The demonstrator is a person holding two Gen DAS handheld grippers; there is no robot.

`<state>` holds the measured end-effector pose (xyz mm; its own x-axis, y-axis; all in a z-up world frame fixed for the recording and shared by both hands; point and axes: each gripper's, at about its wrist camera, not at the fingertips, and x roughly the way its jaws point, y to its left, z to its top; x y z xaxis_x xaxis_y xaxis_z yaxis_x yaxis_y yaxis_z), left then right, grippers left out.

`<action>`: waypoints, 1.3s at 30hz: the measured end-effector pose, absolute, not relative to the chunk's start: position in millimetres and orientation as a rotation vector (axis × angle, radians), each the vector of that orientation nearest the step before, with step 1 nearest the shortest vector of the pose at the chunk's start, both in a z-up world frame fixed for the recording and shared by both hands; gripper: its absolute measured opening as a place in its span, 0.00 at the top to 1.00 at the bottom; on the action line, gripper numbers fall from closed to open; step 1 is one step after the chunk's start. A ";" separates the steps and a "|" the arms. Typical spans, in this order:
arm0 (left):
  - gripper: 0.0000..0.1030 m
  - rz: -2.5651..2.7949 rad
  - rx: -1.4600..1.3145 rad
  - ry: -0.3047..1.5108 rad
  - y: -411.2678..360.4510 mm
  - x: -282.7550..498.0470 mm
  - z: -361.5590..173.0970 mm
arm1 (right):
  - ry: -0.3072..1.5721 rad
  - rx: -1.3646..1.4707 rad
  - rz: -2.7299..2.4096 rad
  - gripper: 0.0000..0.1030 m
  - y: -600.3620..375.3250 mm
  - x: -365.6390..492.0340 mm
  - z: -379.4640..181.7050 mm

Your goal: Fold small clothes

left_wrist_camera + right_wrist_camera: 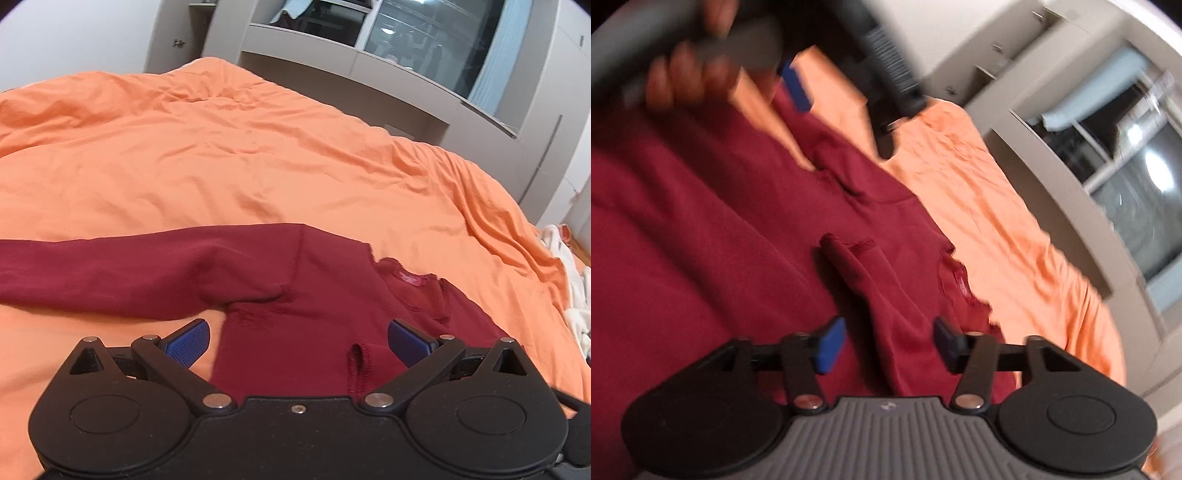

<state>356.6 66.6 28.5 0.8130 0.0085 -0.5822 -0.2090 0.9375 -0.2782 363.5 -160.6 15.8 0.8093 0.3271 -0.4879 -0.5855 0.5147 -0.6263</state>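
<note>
A dark red long-sleeved sweater (295, 295) lies flat on the orange bed cover (221, 166), collar label (410, 277) toward the far right. One sleeve (110, 273) stretches out to the left. My left gripper (298, 326) hovers open over the sweater's body, with its blue pads wide apart. In the right wrist view the other sleeve (864, 280) lies folded across the sweater (701, 240). My right gripper (888, 325) stands open over that sleeve, and its pads do not press the cloth. The left gripper (842, 114) and the hand (683, 81) holding it show blurred at the top.
The orange cover (997, 221) spreads wide beyond the sweater. A grey wall unit with glass doors (406, 74) stands behind the bed. White clothes (569, 280) lie at the bed's right edge.
</note>
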 end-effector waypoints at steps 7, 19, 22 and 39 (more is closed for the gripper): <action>0.01 0.036 -0.282 0.641 44.3 382.8 8.9 | 0.349 -0.523 0.416 0.03 -253.0 374.8 52.2; 0.01 0.073 -0.091 0.846 23.4 399.1 -36.9 | 0.476 0.210 0.078 0.25 -419.1 452.9 32.2; 0.01 0.078 -0.006 0.863 13.8 398.3 -40.5 | 0.512 0.233 0.066 0.42 -426.3 468.8 14.5; 0.00 0.083 0.011 0.862 10.6 398.7 -41.3 | 0.565 0.284 0.025 0.97 -429.8 483.1 -11.5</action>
<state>398.7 10.6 -41.3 0.6480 0.0776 -0.7577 -0.0691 0.9967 0.0430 483.1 -429.8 -11.5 0.8454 0.1011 -0.5244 0.0543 0.9606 0.2727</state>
